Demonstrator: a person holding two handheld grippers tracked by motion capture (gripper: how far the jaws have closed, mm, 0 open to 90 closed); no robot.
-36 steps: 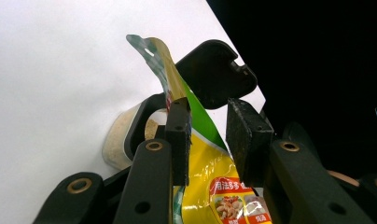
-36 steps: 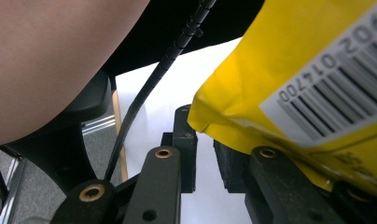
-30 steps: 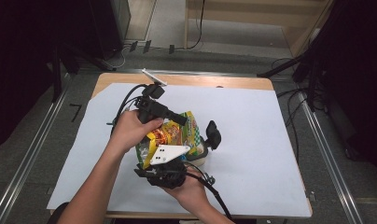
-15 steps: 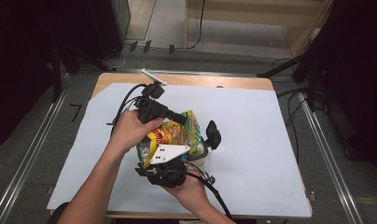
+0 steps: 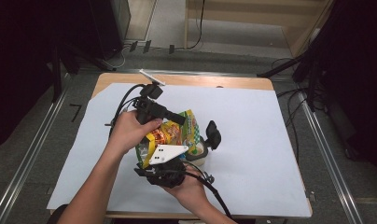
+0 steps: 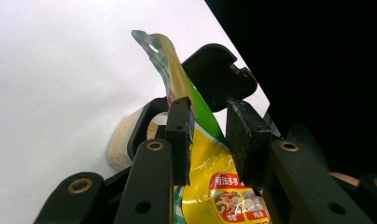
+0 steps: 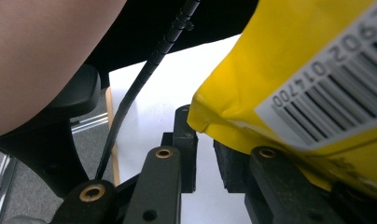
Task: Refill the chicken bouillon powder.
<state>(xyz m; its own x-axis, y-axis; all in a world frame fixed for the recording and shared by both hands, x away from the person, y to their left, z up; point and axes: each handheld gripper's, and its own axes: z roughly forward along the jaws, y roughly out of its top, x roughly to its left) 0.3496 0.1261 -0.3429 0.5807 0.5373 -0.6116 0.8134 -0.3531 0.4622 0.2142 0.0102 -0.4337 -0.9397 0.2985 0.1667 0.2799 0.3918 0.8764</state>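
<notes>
The snack bag hangs tilted above the middle of the table, its top corner leaning over a small round container of pale crumbs that stands on the white sheet. The container's black lid is flipped up just beside it. Compared with the two earlier high views, nothing has shifted: bag, container and both hands sit where they were, so the work seems to be at a pause, with the bag poised at the container's mouth but nothing seen coming out of it. The left gripper has its jaws partly open around the bag's upper edge. One pad lies against the foil and the other stands a little off it (whether that amounts to a real pinch I cannot tell). The right gripper comes up from below, jaws nearly together with a slit of white sheet between them. The bag's yellow barcode corner lies over one jaw and hides the tips, so I cannot tell whether it grips. By count: one bag, one container, one lid, two grippers, one sheet, one wooden table.
</notes>
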